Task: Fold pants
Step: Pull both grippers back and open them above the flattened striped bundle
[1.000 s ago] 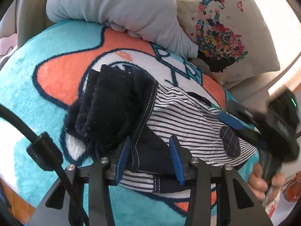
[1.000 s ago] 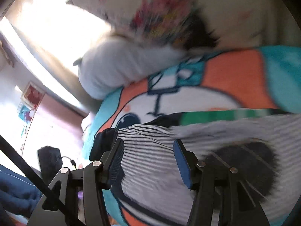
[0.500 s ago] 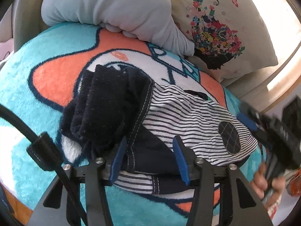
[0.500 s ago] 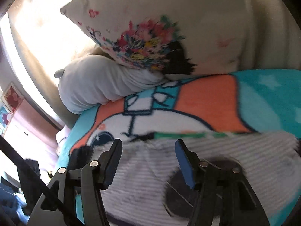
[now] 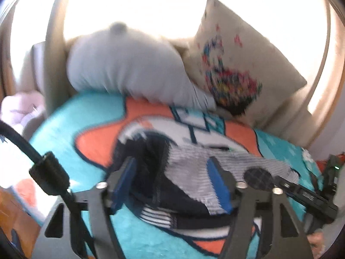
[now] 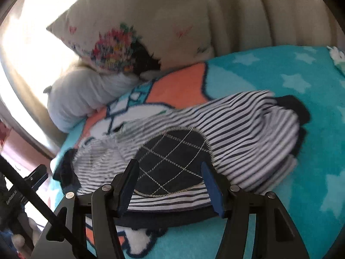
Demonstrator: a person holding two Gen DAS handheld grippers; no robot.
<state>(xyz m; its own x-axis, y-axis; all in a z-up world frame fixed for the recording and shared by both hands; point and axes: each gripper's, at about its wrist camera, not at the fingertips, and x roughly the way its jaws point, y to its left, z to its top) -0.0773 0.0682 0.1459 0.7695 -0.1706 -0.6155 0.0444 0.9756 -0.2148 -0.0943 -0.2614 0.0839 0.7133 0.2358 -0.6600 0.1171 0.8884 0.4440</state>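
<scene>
The striped white-and-navy pants (image 6: 248, 125) lie folded in a compact bundle on the turquoise-and-orange blanket (image 6: 280, 69), a quilted navy knee patch (image 6: 172, 157) facing up. In the left wrist view the pants (image 5: 194, 166) show a dark navy part at their left end (image 5: 151, 157). My left gripper (image 5: 172, 185) is open and empty just in front of the bundle. My right gripper (image 6: 170, 185) is open and empty at the bundle's near edge, by the patch. The right gripper also shows in the left wrist view (image 5: 306, 194) at the right.
A grey pillow (image 5: 129, 69) and a cream floral cushion (image 5: 241, 64) lean at the head of the bed behind the pants. A beige padded backrest (image 6: 258, 15) rises behind them. The bed's edge drops off at the left (image 5: 19, 205).
Both grippers have pulled back from the pants and tilted up, so more of the pillows and window show. The right gripper moved around to face the knee patch. The pants stay put.
</scene>
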